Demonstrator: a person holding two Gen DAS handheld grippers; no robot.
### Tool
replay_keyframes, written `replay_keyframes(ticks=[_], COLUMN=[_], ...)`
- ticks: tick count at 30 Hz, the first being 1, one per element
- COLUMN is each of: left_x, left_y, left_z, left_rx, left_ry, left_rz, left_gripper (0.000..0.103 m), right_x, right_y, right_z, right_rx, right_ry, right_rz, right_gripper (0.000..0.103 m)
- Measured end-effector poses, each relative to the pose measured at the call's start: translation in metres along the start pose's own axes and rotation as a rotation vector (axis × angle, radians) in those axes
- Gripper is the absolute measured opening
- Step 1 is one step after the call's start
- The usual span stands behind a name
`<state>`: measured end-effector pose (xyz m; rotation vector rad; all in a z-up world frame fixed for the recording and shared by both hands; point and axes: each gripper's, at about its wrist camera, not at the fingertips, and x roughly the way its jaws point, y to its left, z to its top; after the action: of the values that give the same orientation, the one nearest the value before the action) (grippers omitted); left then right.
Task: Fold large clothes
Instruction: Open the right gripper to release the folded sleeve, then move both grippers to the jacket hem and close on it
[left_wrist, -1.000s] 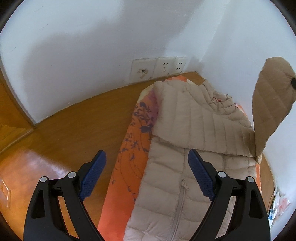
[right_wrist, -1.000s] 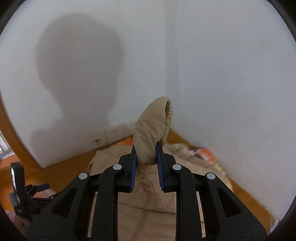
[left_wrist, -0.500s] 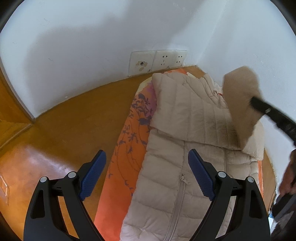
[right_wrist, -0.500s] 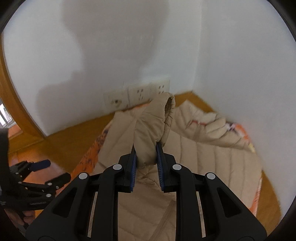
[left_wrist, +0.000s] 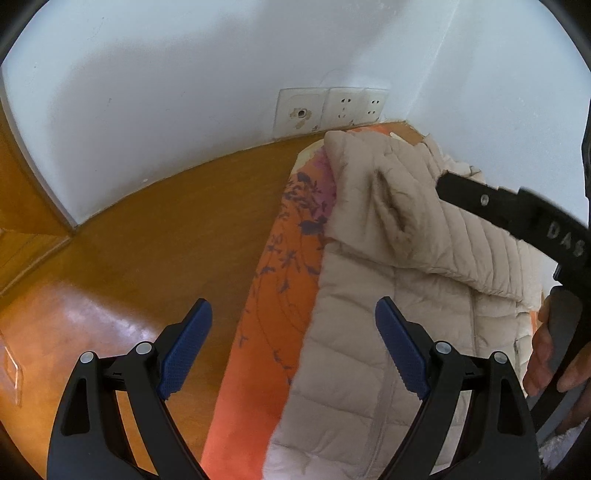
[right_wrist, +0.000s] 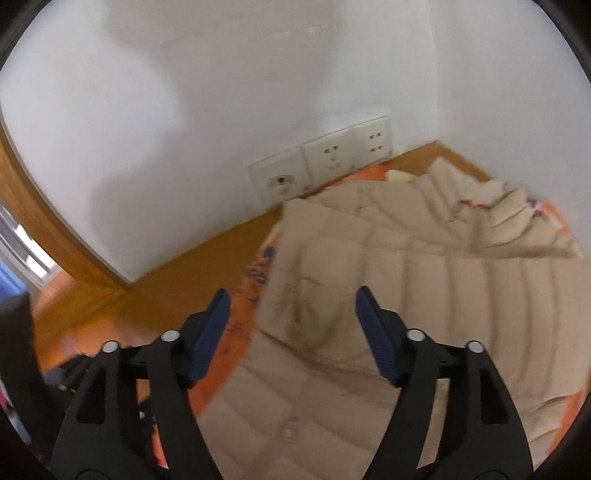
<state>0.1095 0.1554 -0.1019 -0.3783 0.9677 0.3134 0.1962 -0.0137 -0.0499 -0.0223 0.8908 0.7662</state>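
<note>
Both handheld grippers are matte black plastic, each with two arms carrying ribbed blue pads (left_wrist: 186, 347) and silver screws (left_wrist: 143, 348). Pale "DAS" lettering (left_wrist: 565, 239) marks the right gripper (right_wrist: 291, 328), at three o'clock in the left gripper (left_wrist: 293, 345) camera's view.

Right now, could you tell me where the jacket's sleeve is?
In both views the sleeve lies folded across the beige jacket, on the orange cloth below the wall sockets.

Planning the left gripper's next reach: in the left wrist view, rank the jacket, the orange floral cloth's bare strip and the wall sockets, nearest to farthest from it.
1. Jacket: between the left gripper fingers, right side.
2. Orange floral cloth: about as near, left; too close to call.
3. Wall sockets: farthest, on the wall.
</note>
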Motion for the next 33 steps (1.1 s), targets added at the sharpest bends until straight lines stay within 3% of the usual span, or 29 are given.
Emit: replay_keyframes(ticks=[7, 9, 11, 13, 14, 19, 24, 27, 29, 33], left_x=[0.008, 0.011, 0.015, 0.018, 0.019, 0.021, 0.021, 0.019, 0.017, 0.018], left_y=[0.010, 0.011, 0.011, 0.012, 0.012, 0.012, 0.012, 0.009, 0.009, 0.011], left_z=[0.000, -0.001, -0.001, 0.000, 0.001, 0.004, 0.006, 0.006, 0.003, -0.012], left_rx=[-0.014, -0.011, -0.015, -0.017, -0.015, -0.011, -0.006, 0.010, 0.033, 0.073], left_ry=[0.020, 0.028, 0.035, 0.042, 0.043, 0.044, 0.043, 0.045, 0.053, 0.083], left_rz=[-0.003, -0.002, -0.004, -0.007, -0.006, 0.001, -0.001, -0.023, -0.078, -0.176], left_gripper=[0.086, 0.086, 0.086, 0.086, 0.086, 0.086, 0.086, 0.087, 0.090, 0.095], right_x=[0.009, 0.015, 0.024, 0.035, 0.042, 0.055, 0.032, 0.015, -0.002, -0.035], right_y=[-0.017, -0.026, -0.034, -0.040, -0.044, -0.046, -0.033, -0.040, -0.051, -0.072], right_z=[-0.025, -0.040, -0.055, -0.062, -0.061, -0.035, -0.025, -0.040, -0.058, -0.098], right_rx=[0.090, 0.144, 0.169, 0.178, 0.185, 0.180, 0.116, 0.134, 0.163, 0.236], right_ry=[0.101, 0.155, 0.220, 0.257, 0.265, 0.224, 0.130, 0.129, 0.121, 0.115], right_rz=[-0.021, -0.004, -0.012, -0.031, -0.049, -0.063, -0.032, -0.017, -0.028, -0.081], right_gripper=[0.077, 0.067, 0.042, 0.024, 0.022, 0.022, 0.025, 0.037, 0.051, 0.055])
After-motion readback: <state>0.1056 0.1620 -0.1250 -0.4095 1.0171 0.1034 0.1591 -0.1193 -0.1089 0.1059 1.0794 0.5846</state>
